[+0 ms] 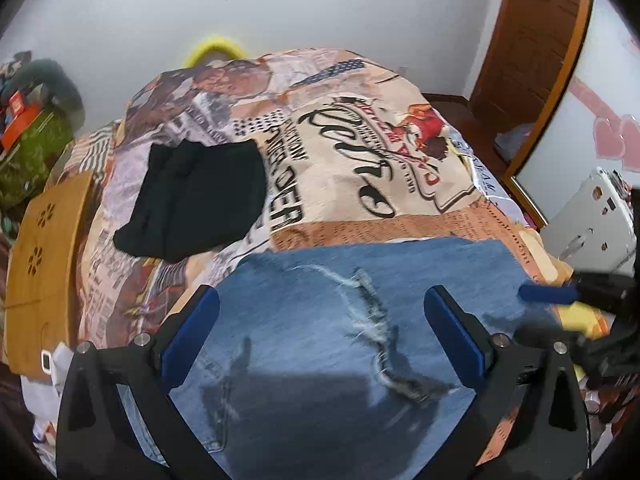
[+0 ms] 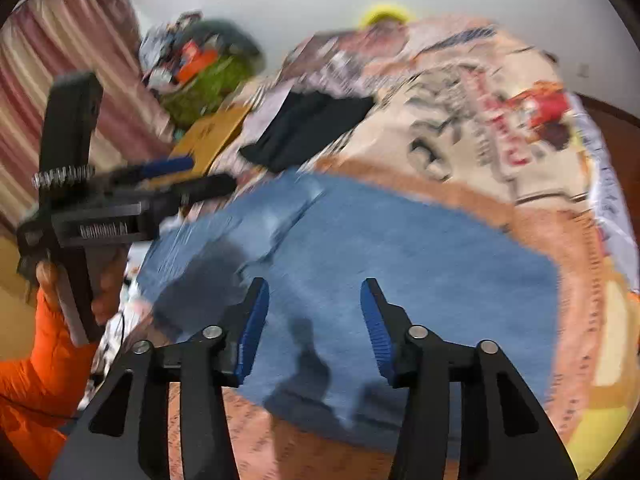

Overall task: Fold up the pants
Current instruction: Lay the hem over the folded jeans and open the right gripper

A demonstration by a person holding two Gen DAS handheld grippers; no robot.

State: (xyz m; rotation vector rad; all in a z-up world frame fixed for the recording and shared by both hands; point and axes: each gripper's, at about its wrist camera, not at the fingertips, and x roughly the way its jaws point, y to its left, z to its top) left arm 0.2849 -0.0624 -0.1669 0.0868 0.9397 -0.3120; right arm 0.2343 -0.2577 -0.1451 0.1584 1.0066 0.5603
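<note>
Blue ripped denim pants [image 1: 360, 312] lie flat on the bed's printed patchwork cover [image 1: 360, 168].

Both tools hover empty above them: left hand-held gripper [image 1: 322, 320] spread wide, right hand-held gripper [image 2: 314, 320] partly open. Only the left view shows folded black clothing [image 1: 192, 204] sharply, beyond bare cover; the right view is blurred.

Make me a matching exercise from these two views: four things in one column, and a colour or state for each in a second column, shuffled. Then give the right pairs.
Column one:
1. jeans
2. folded garment
3. left tongs
4. small wooden table

Column two:
A. black, lying on the bedspread beyond the denim
B. open, held above the denim with nothing between the fingers
C. blue, spread flat, with frayed rips
D. tan, with flower-shaped cutouts, at the bed's left edge

Pairs: 1-C, 2-A, 3-B, 4-D
</note>
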